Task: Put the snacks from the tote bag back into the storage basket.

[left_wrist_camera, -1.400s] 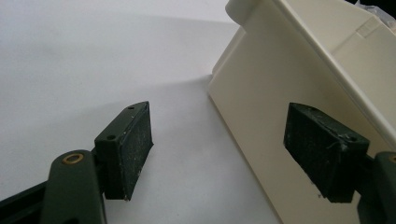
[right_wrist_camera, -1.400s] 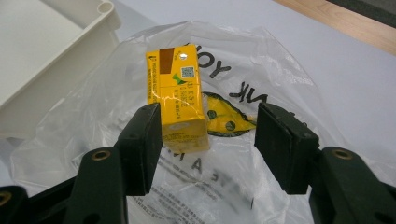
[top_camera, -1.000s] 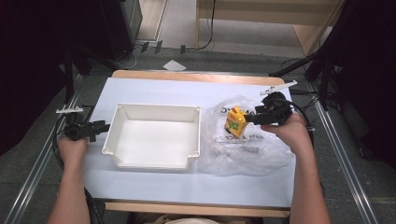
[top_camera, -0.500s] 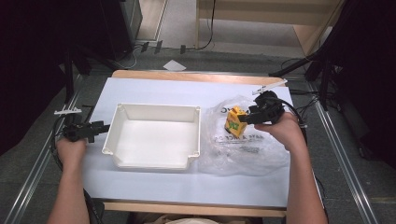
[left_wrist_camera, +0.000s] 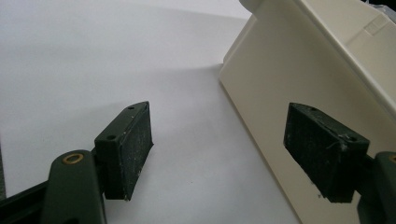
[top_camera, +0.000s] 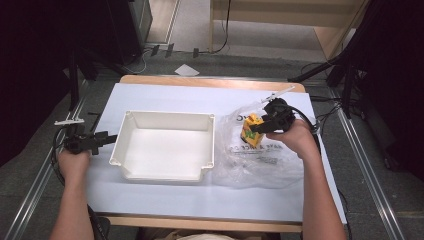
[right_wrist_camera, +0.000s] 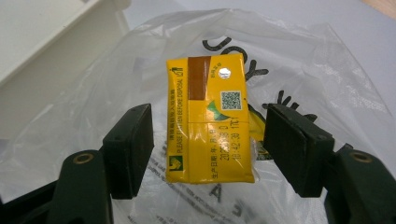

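A yellow drink carton (top_camera: 251, 131) stands on a clear plastic bag (top_camera: 260, 167) at the table's right. My right gripper (top_camera: 258, 127) is at the carton, coming from its right. In the right gripper view the carton (right_wrist_camera: 210, 116) stands between the two pads with a gap on each side; the jaws have just been opening, so my right gripper (right_wrist_camera: 208, 147) is open around it. A white tray (top_camera: 165, 116) sits mid-table. My left gripper (top_camera: 111, 138) rests open just left of the tray's wall (left_wrist_camera: 280, 70), with nothing between its pads (left_wrist_camera: 130, 144).
The table is covered with a white sheet (top_camera: 165, 97). The bag lies against the tray's right side. Dark floor, metal rails and cables lie around the table, and a wooden bench stands beyond its far edge.
My right hand has slid left and slightly down, bringing its gripper up to the carton. The left hand and the tray have kept still.
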Tool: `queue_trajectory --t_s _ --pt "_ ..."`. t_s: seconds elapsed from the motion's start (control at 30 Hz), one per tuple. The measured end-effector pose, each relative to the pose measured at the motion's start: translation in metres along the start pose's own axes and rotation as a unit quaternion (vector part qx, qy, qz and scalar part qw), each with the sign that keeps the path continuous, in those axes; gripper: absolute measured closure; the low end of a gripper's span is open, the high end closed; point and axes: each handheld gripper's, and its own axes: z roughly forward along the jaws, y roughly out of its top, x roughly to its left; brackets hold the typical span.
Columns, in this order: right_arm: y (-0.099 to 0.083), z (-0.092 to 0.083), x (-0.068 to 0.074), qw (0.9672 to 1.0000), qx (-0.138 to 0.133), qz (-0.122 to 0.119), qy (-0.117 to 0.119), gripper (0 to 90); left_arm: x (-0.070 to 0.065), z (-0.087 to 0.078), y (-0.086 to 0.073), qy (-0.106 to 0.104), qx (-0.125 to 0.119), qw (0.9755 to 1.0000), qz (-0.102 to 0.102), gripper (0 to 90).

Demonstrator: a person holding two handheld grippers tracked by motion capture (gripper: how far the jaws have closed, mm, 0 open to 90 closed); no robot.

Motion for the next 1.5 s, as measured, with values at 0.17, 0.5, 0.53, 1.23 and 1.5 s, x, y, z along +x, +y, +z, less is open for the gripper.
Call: queue_trajectory --t_s 0.17,0.5,0.53,1.23,1.5 --pt "0.001 0.008 -0.002 0.9999 0.011 0.0 -0.001 34.3 0.0 -0.001 -0.001 0.001 0.001 1.0 -0.001 24.8" --pt "0.002 0.018 -0.003 0.9995 0.032 0.0 -0.003 37.2 0.0 -0.001 -0.002 0.004 0.002 1.0 -0.002 24.7" --pt "0.002 0.019 -0.003 0.9994 0.034 0.001 -0.003 37.2 0.0 -0.001 -0.002 0.004 0.002 1.0 -0.002 24.7" --pt "0.003 0.037 0.001 0.9985 0.049 -0.02 -0.014 50.4 0.001 -0.002 -0.003 0.003 0.001 1.0 -0.003 24.7" --pt "0.004 0.037 0.002 0.9981 0.053 -0.024 -0.018 51.3 0.001 -0.002 -0.003 0.003 0.001 1.0 -0.003 24.8"
